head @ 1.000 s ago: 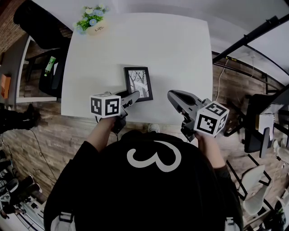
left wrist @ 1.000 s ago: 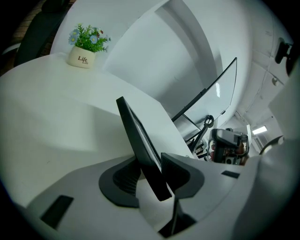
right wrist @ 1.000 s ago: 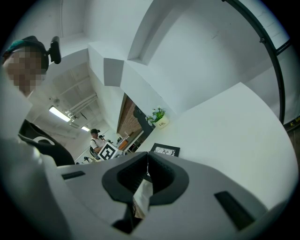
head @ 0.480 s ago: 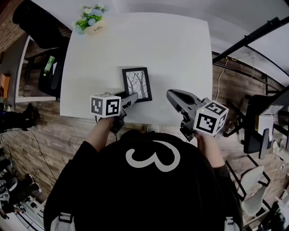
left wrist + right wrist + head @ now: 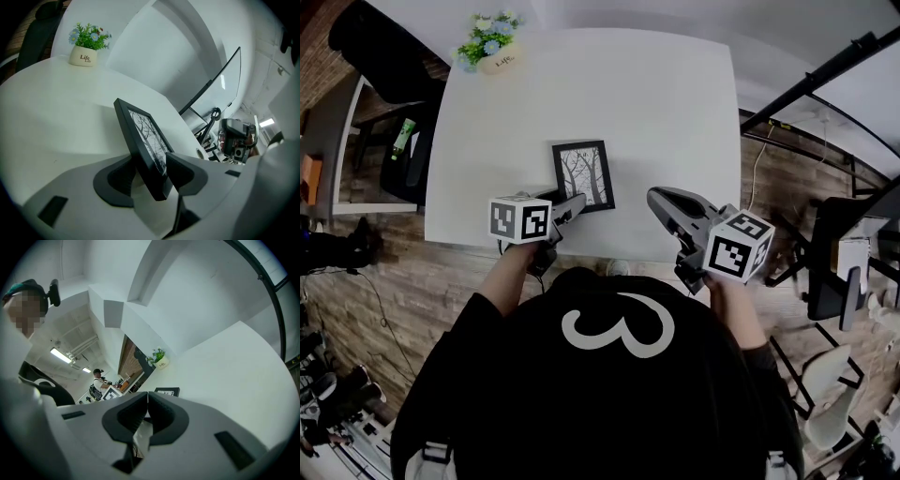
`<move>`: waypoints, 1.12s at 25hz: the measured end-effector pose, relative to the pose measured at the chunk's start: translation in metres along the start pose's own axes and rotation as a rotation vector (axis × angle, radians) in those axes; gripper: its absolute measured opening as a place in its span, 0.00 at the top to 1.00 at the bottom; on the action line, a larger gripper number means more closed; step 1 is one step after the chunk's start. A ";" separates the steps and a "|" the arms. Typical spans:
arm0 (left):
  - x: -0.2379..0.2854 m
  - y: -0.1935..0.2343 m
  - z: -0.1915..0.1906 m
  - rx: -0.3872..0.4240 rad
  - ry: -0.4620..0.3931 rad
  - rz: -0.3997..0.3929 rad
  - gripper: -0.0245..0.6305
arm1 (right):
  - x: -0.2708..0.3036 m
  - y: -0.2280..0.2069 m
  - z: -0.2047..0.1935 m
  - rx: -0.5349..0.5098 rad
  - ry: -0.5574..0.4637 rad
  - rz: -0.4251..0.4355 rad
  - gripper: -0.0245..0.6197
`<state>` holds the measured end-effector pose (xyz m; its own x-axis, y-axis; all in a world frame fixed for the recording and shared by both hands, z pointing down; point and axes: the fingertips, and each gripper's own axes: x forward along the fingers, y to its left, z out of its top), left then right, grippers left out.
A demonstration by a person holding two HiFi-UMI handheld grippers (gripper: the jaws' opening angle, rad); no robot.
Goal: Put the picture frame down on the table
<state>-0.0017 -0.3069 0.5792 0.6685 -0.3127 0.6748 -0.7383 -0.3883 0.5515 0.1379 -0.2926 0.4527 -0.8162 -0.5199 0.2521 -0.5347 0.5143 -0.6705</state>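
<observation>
The white desk (image 5: 675, 112) bears the picture frame (image 5: 583, 173) near its front edge, seemingly tilted on one edge, not flat. The left tongs (image 5: 572, 204) have just been spreading and stand loose around its near corner. Release looks nearly done; drawing back remains. The right tongs (image 5: 661, 199) are pressed together, empty.

— What sort of place?

— Office-like studio: white table (image 5: 581, 112) on wood-plank floor (image 5: 412, 281), black swivel chair (image 5: 370, 42), brick wall (image 5: 314, 70), ceiling strip lights (image 5: 61, 355).

— Anything more?

— Black metal stands (image 5: 811, 80), small potted plant (image 5: 490, 45) on the table, person with backpack (image 5: 97, 385) far off.
</observation>
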 end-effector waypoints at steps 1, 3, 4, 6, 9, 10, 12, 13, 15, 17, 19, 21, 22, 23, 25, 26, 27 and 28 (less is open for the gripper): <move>0.000 0.000 0.000 0.003 -0.002 0.004 0.66 | 0.000 0.000 -0.002 0.002 0.001 -0.001 0.93; -0.001 0.000 0.000 0.014 -0.003 0.018 0.65 | -0.002 0.000 -0.005 0.007 0.003 -0.003 0.92; -0.001 0.000 0.000 0.023 -0.002 0.027 0.64 | -0.002 0.000 -0.005 0.008 0.003 -0.003 0.92; -0.003 0.000 0.000 0.044 0.002 0.048 0.63 | -0.004 0.001 -0.006 0.010 0.003 -0.005 0.93; -0.006 0.003 0.000 0.075 0.012 0.082 0.61 | -0.006 0.001 -0.006 0.012 0.006 -0.009 0.93; -0.007 0.004 0.000 0.075 0.012 0.087 0.61 | -0.007 0.001 -0.007 0.013 0.007 -0.011 0.93; -0.008 0.006 0.000 0.067 0.006 0.098 0.61 | -0.009 0.002 -0.007 0.015 0.008 -0.013 0.92; -0.009 0.007 0.001 0.065 0.003 0.103 0.60 | -0.009 0.003 -0.008 0.016 0.008 -0.014 0.93; -0.011 0.009 0.001 0.065 0.002 0.110 0.60 | -0.009 0.005 -0.009 0.018 0.009 -0.018 0.93; -0.014 0.012 -0.001 0.067 0.003 0.114 0.59 | -0.008 0.007 -0.012 0.022 0.010 -0.022 0.93; -0.018 0.015 -0.002 0.067 0.005 0.121 0.59 | -0.006 0.010 -0.015 0.025 0.015 -0.025 0.93; -0.021 0.018 -0.004 0.065 0.006 0.127 0.59 | -0.006 0.012 -0.019 0.028 0.022 -0.029 0.93; -0.023 0.017 -0.005 0.065 0.007 0.129 0.59 | -0.007 0.013 -0.020 0.030 0.024 -0.031 0.93; -0.025 0.017 -0.005 0.067 0.007 0.130 0.59 | -0.008 0.015 -0.021 0.031 0.024 -0.033 0.93; -0.030 0.014 -0.006 0.075 0.005 0.133 0.59 | -0.009 0.019 -0.020 0.030 0.020 -0.038 0.93; -0.033 0.012 -0.006 0.079 0.004 0.134 0.59 | -0.009 0.021 -0.020 0.028 0.019 -0.041 0.92; -0.037 0.011 -0.007 0.083 0.002 0.135 0.59 | -0.010 0.024 -0.020 0.023 0.020 -0.044 0.92; -0.041 0.009 -0.007 0.086 0.000 0.137 0.59 | -0.010 0.027 -0.021 0.018 0.023 -0.047 0.93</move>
<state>-0.0363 -0.2920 0.5597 0.5622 -0.3677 0.7408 -0.8120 -0.4151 0.4102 0.1272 -0.2593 0.4467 -0.7951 -0.5272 0.2998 -0.5690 0.4773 -0.6696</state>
